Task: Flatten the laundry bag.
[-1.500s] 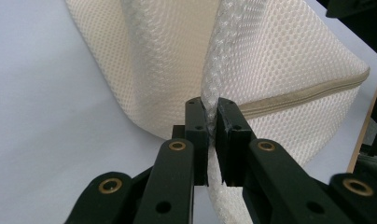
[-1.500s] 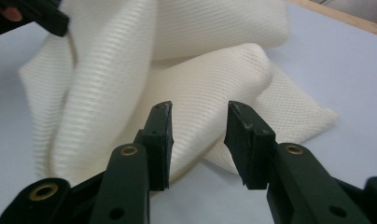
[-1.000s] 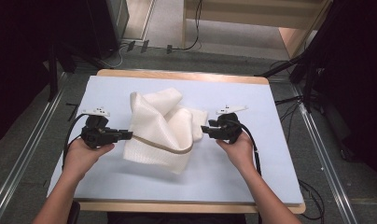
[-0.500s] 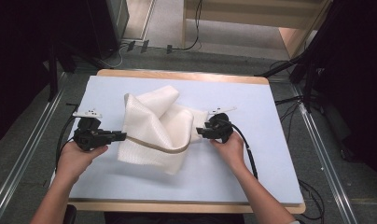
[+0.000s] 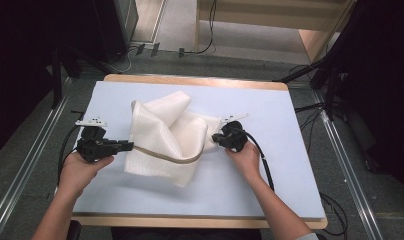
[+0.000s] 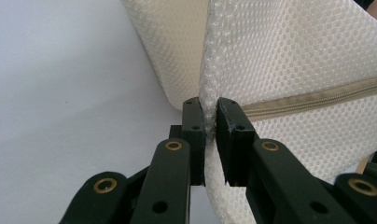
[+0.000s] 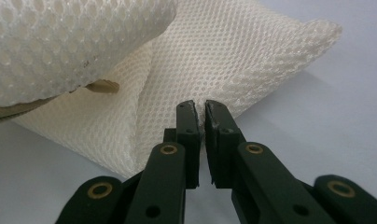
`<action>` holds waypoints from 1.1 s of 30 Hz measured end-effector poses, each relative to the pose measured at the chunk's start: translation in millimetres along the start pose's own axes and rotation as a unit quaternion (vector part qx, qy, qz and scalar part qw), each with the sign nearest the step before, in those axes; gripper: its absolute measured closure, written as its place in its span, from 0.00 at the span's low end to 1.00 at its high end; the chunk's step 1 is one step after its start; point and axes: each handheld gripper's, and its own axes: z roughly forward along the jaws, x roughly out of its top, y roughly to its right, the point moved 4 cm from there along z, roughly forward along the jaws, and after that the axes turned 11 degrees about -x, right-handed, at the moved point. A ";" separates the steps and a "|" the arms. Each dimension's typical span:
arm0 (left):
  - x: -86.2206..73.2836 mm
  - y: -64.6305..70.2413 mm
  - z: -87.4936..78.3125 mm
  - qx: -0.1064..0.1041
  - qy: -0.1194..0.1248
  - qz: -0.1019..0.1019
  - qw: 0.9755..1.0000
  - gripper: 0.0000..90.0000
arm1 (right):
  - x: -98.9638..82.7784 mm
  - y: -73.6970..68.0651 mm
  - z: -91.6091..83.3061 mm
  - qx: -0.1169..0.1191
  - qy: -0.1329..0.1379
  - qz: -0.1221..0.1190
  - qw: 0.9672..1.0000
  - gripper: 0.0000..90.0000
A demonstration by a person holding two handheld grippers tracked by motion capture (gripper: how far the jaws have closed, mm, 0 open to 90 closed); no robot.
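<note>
The right gripper has just snapped its jaws together on the lower edge of the white mesh zippered bag; the left gripper pinches the opposite edge, so both sides seem secured for spreading.

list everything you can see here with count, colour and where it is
mesh bag: 1, white, crumpled at the middle of the table, partly lifted
zip band: 1, beige, running across the bag's near side
table: 1, pale blue-grey top with a wooden edge, under the bag
cables on floor: several, black, beyond the table's far edge
floor rails: 2, metal, along the table's left and right sides
left gripper: 1, black, at the bag's left edge, shut on a fold of mesh
right gripper: 1, black, at the bag's right side, jaws just closed; whether mesh is pinched is unclear
hands: 2, one on each gripper, coming in from the near edge
</note>
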 end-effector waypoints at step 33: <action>-10.1 -24.3 6.1 0.030 -0.030 -0.032 0.999 0.93 | -4.5 125.9 -54.9 -0.062 0.054 0.123 0.989 0.97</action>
